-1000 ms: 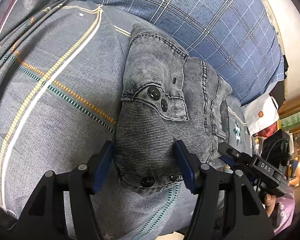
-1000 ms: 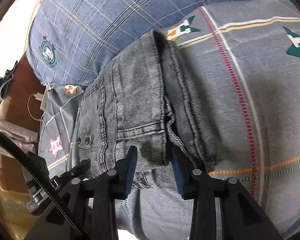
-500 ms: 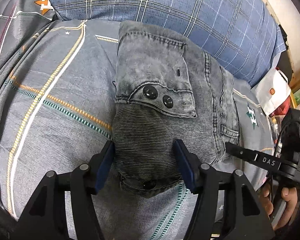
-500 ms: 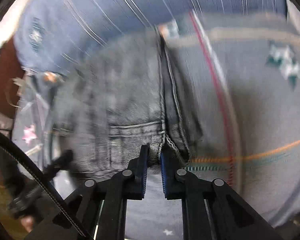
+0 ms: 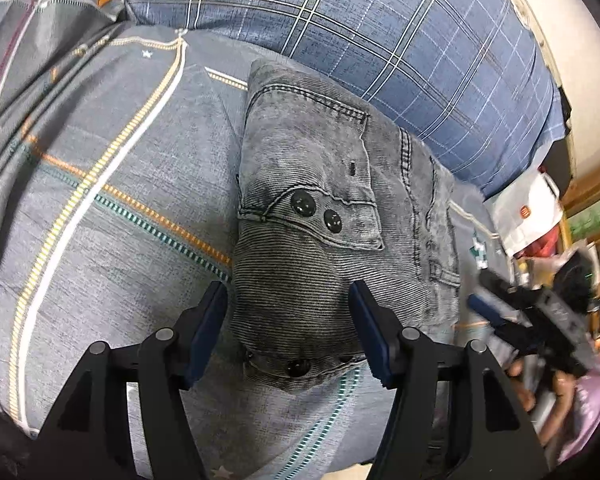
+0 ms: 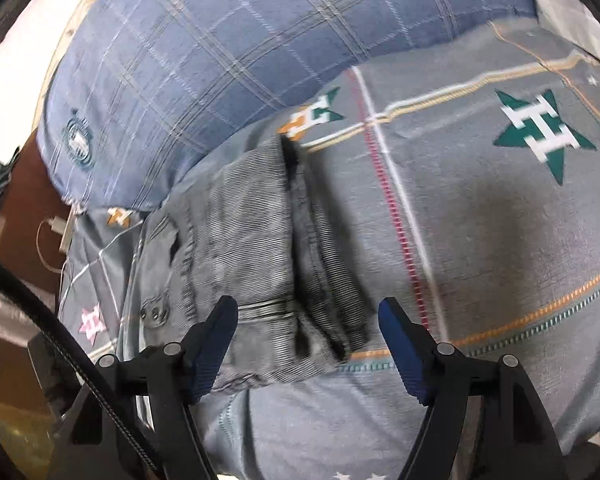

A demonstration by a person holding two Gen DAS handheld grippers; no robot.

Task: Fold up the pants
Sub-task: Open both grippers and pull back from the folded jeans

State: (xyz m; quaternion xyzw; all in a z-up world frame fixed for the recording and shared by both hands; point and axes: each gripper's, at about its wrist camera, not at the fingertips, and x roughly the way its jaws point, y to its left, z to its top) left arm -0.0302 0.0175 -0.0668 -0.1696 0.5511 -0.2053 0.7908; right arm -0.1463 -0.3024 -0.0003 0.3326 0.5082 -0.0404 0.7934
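One pair of grey pants (image 5: 332, 216) lies folded on the bed (image 5: 100, 220), against one blue checked pillow (image 5: 400, 40). Left tongs (image 5: 288, 328) gape around its near end, not pinching. Right tongs (image 6: 306, 344) are opening, holding nothing.

grey bedspread (image 5: 100, 240) with orange, white and teal stripes and green star motifs, blue plaid pillow (image 5: 400, 40) at its head, white bag (image 5: 524, 216) beside the bed, white cable (image 6: 54, 236) on brown surface
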